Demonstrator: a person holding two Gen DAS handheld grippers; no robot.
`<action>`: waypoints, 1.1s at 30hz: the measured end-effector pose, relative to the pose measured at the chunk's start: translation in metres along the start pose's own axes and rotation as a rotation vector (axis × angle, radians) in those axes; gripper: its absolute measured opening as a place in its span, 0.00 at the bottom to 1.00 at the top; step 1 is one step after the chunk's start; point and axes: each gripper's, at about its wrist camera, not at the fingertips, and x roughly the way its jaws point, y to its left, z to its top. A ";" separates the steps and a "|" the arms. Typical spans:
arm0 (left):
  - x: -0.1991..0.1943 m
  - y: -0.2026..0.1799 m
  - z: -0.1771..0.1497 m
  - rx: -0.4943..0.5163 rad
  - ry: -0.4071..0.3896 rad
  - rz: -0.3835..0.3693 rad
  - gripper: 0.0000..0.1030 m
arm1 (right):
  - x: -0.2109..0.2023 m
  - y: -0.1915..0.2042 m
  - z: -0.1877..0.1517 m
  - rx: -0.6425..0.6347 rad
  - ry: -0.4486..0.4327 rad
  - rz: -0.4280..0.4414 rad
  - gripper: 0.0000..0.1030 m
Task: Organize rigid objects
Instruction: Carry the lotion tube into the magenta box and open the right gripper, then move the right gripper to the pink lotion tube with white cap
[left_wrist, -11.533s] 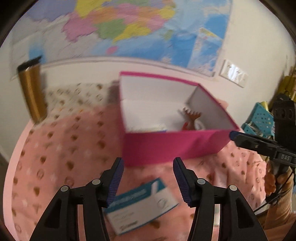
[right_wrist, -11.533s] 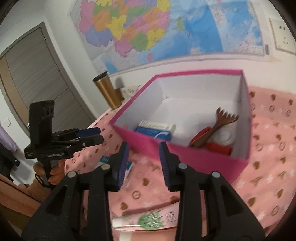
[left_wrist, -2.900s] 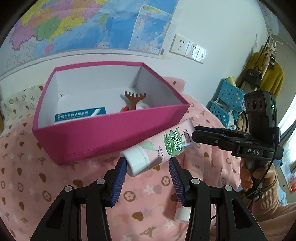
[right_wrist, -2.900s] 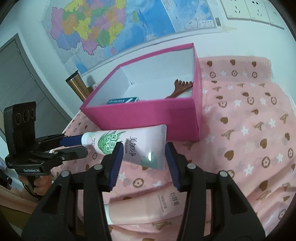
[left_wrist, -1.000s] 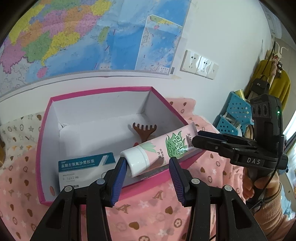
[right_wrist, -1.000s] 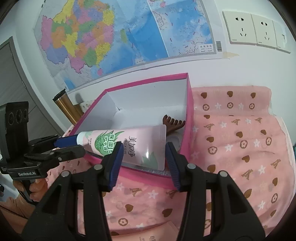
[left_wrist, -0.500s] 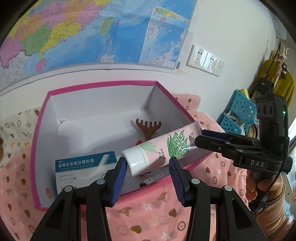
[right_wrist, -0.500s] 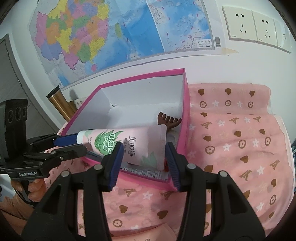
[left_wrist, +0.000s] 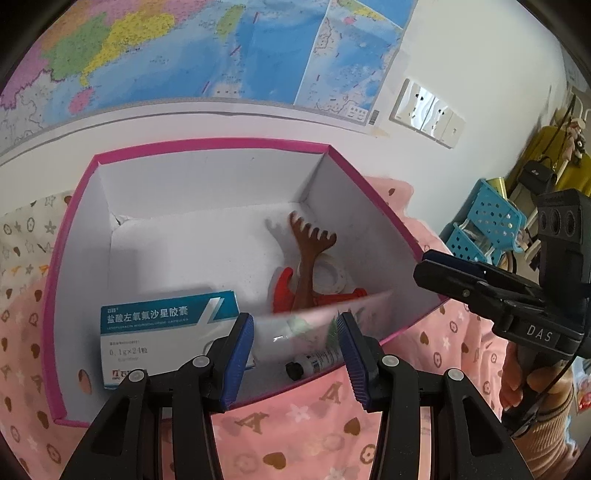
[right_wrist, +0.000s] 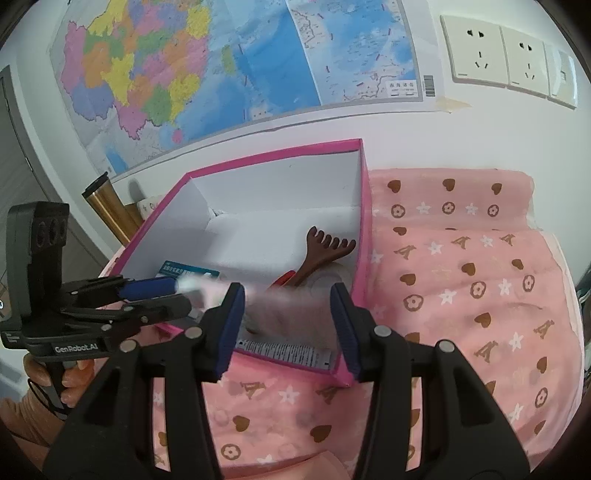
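Pink box (left_wrist: 373, 206) sits on the patterned cloth (right_wrist: 461, 280). Over its near wall a blurred pink tube (left_wrist: 314, 317) hangs free between both released grippers: left gripper (left_wrist: 295, 350), right gripper (right_wrist: 286, 321). Inside lie a medicine carton (left_wrist: 166, 325) and brown scratcher (left_wrist: 310, 251).

Home room: wall map (right_wrist: 207, 74), wall sockets (right_wrist: 509, 62), pink patterned cloth (right_wrist: 461, 280), hanging bags (left_wrist: 543, 173).

The tube (left_wrist: 317, 321) was a motion-blurred smear between both grippers' jaws, its print unreadable. It hid part of the red item (left_wrist: 284, 288) and the comb (left_wrist: 308, 254) handle. The flask (right_wrist: 107, 206) base sat behind the box (right_wrist: 365, 236).
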 end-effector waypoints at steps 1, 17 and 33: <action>-0.004 -0.002 -0.002 0.008 -0.011 0.006 0.46 | -0.002 0.000 -0.001 -0.001 -0.004 -0.001 0.49; -0.058 -0.039 -0.077 0.147 -0.020 -0.098 0.48 | -0.054 -0.008 -0.041 0.029 -0.022 0.119 0.55; -0.041 -0.059 -0.155 0.059 0.241 -0.271 0.48 | -0.033 -0.035 -0.137 0.134 0.179 0.037 0.57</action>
